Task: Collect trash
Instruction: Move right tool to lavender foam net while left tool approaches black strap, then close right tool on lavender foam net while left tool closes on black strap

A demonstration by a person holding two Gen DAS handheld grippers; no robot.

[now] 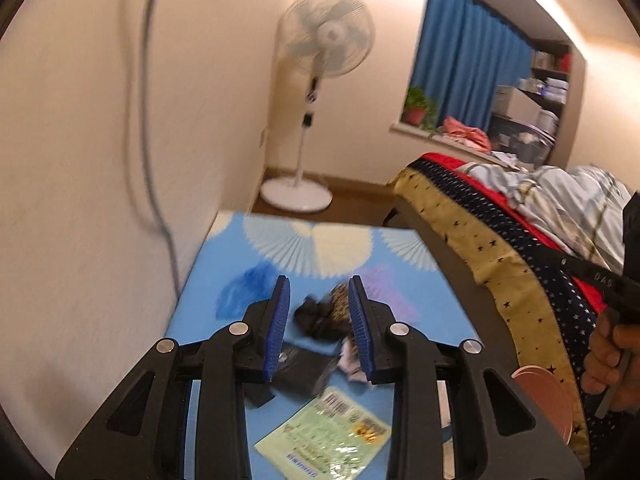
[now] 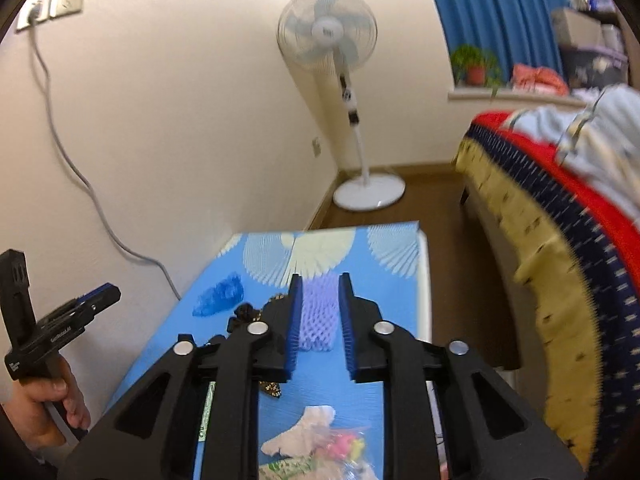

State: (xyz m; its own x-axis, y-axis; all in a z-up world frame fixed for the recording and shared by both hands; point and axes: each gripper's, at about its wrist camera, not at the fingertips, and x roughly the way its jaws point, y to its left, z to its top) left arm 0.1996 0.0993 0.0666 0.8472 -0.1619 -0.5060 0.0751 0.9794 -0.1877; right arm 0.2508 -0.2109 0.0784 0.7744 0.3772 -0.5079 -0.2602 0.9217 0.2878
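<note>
Trash lies scattered on a blue patterned table. In the left wrist view my left gripper stands open above a black crumpled scrap and a patterned wrapper, with nothing between the pads. A green packet, a black bag and white tissue lie nearer. In the right wrist view my right gripper is open and empty, and a purple foam net shows through the gap on the table. Crumpled blue plastic lies to the left; white tissue and a pink wrapper lie close below.
A wall with a grey cable runs along the table's left side. A bed with a yellow, blue and red cover borders the right. A standing fan is on the wooden floor beyond. A hand holds the left gripper's handle.
</note>
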